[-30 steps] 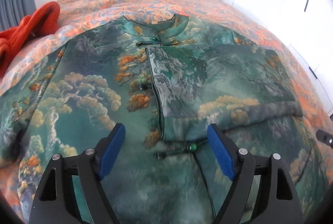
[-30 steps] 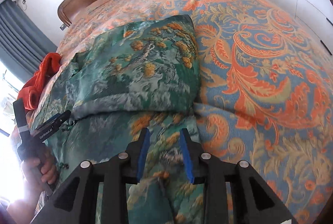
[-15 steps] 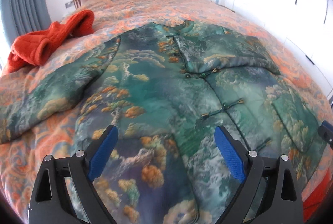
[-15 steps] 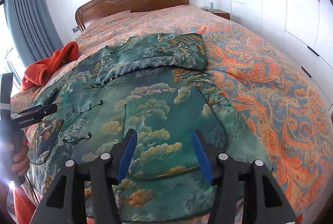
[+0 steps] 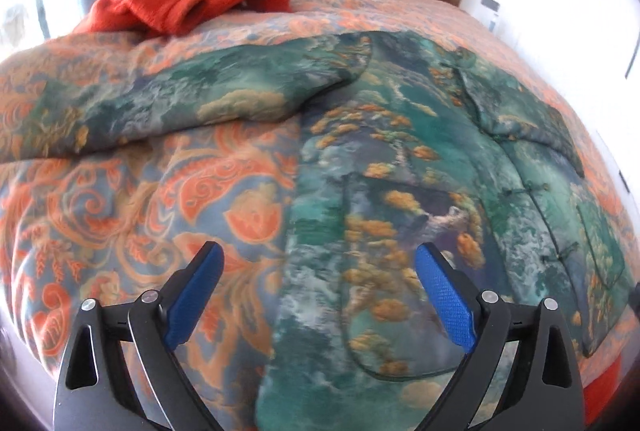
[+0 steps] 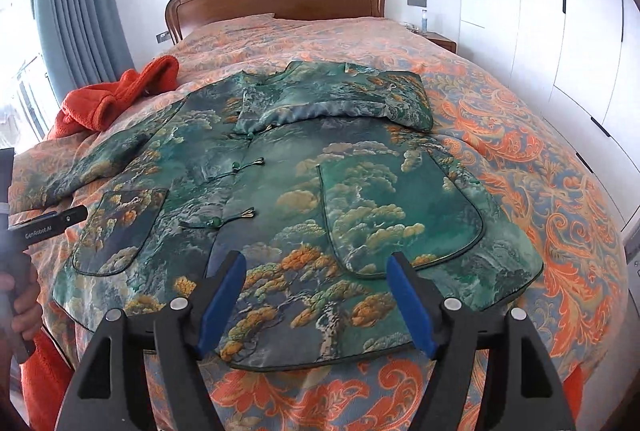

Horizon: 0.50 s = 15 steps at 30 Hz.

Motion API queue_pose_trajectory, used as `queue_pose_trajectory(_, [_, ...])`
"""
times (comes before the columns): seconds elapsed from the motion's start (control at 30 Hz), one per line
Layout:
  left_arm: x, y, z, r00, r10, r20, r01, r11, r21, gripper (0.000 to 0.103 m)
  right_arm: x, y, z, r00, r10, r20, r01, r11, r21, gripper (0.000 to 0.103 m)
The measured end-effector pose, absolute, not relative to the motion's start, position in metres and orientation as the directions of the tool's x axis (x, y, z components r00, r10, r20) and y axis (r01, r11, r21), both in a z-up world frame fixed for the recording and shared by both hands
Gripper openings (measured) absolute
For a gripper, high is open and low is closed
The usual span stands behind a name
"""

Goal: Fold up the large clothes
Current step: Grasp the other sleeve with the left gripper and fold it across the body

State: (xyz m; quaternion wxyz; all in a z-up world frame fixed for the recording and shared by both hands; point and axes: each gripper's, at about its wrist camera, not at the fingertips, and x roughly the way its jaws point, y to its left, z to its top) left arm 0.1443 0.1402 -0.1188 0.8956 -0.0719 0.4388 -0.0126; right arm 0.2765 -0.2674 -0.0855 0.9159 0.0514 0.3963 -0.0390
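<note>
One sleeve of the green landscape-print jacket point(image 6: 304, 199) is already folded across the chest, lying just below the collar; the other sleeve point(image 5: 168, 111) is spread out sideways over the orange-patterned bedspread point(image 6: 540, 167), and the body lies flat and unfolded, its hem near the foot of the bed. We judge the fold barely begun: that second sleeve has to come in, then the body has to be doubled. Our left tool point(image 5: 318, 293) hovers spread wide over the jacket's side edge, pinching nothing. Our right tool point(image 6: 316, 301) has just been opening; its jaws stand apart above the hem with no cloth between them. An orange knit garment point(image 6: 116, 95) lies apart near the curtain
</note>
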Motion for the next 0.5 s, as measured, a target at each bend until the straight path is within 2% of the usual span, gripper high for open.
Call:
queue_pose_trajectory(0.23, [0.186,0.281,-0.128,0.655,-0.061,-0.753,-0.386,0.83,-0.403,0.097,0.27,-0.253,-0.093,0.648,-0.012,-0.761,0.073,0.996,0.046,0.075])
queue_pose_trajectory(0.37, [0.211,0.334,-0.138,0.662,0.054,-0.747,-0.55,0.713,-0.436,0.094,0.269,-0.245,-0.093,0.638,0.001,-0.77,0.056,0.997,0.047,0.075])
queue_pose_trajectory(0.4, [0.215,0.342,-0.14,0.657,0.085,-0.749,-0.591,0.674,-0.442,0.092,0.268,-0.242,-0.093,0.637,0.008,-0.771,0.049,0.998,0.05,0.075])
queue_pose_trajectory(0.47, [0.218,0.351,-0.141,0.658,0.13,-0.742,-0.642,0.612,-0.462,0.065,0.268,-0.238,-0.09,0.638,0.02,-0.77,0.034,0.998,0.055,0.075])
queue_pose_trajectory(0.5, [0.22,0.352,-0.138,0.662,0.147,-0.735,-0.651,0.599,-0.466,0.055,0.267,-0.235,-0.089,0.64,0.026,-0.768,0.027,0.998,0.056,0.075])
